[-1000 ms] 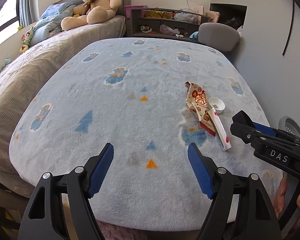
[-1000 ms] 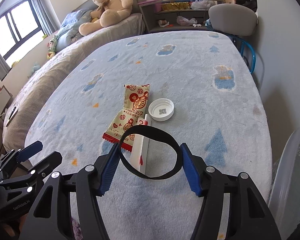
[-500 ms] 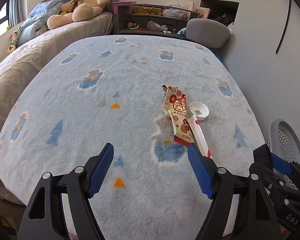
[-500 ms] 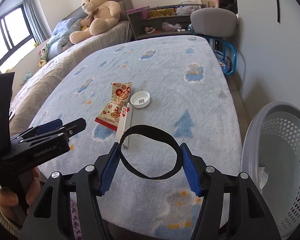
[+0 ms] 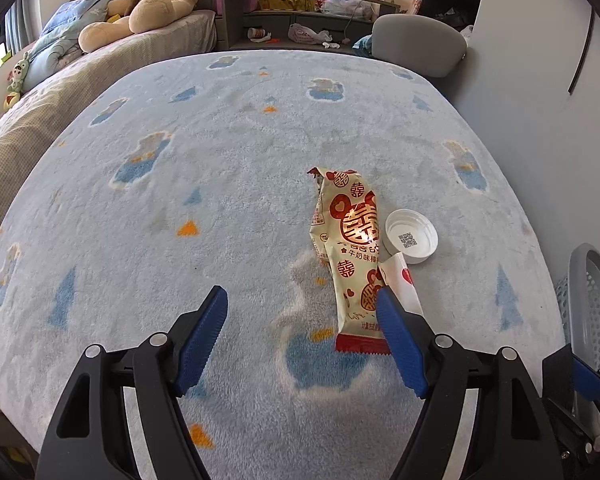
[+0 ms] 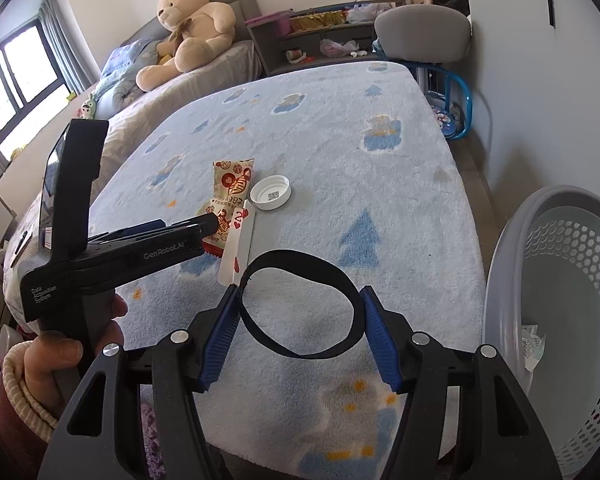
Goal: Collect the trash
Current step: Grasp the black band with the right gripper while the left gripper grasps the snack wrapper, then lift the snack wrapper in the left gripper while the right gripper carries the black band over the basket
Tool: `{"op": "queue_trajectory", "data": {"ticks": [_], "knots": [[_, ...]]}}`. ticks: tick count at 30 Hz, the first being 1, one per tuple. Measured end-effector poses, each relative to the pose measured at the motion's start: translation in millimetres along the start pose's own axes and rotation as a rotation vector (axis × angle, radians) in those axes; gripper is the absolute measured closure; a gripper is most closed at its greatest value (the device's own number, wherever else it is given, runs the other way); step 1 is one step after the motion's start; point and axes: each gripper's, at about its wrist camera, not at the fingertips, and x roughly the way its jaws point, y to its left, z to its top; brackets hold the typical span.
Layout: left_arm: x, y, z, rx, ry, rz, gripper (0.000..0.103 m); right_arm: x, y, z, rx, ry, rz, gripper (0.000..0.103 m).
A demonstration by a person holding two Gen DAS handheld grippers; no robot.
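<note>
A red and cream snack wrapper (image 5: 352, 240) lies on the light blue fleece blanket (image 5: 180, 200), with a white bottle cap (image 5: 411, 236) and a white paper strip (image 5: 404, 280) touching its right side. My left gripper (image 5: 300, 300) hangs open just above the blanket, its right finger over the wrapper's lower end, nothing between the pads. In the right wrist view the same wrapper (image 6: 234, 184), cap (image 6: 271, 193) and strip (image 6: 238, 248) lie ahead. My right gripper (image 6: 299, 294) is shut on a black band loop (image 6: 296, 258), held above the blanket's near edge.
A grey perforated basket (image 6: 560, 320) stands on the floor right of the blanket, with a paper scrap inside. A teddy bear (image 6: 192, 28) sits on the bed at the back left. A grey chair (image 6: 422, 32) and a cluttered shelf stand at the far end.
My left gripper has moved right and lower, so the wrapper now lies at its right finger. The right gripper has drifted right with the band; more of the basket shows.
</note>
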Motion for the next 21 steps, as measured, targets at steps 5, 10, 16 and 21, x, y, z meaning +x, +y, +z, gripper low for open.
{"op": "queue_trajectory", "data": {"ticks": [5,10,16,21], "knots": [[11.7,-1.0,4.1,-0.015,0.026,-0.041,0.034,1.9,-4.0,-0.2,0.009,0.003,0.002,0.044],[13.0,-5.2,6.7,-0.003,0.019,-0.068,0.062,2.2,-5.1,-0.3,0.010,0.004,0.003,0.044],[6.1,-7.8,5.6,0.020,0.009,-0.080,0.082,1.1,-5.9,-0.2,0.012,-0.001,0.005,0.044],[-7.2,2.2,-2.0,0.014,-0.005,-0.054,0.083,-0.8,-8.0,-1.5,0.017,-0.008,0.008,0.044]]}}
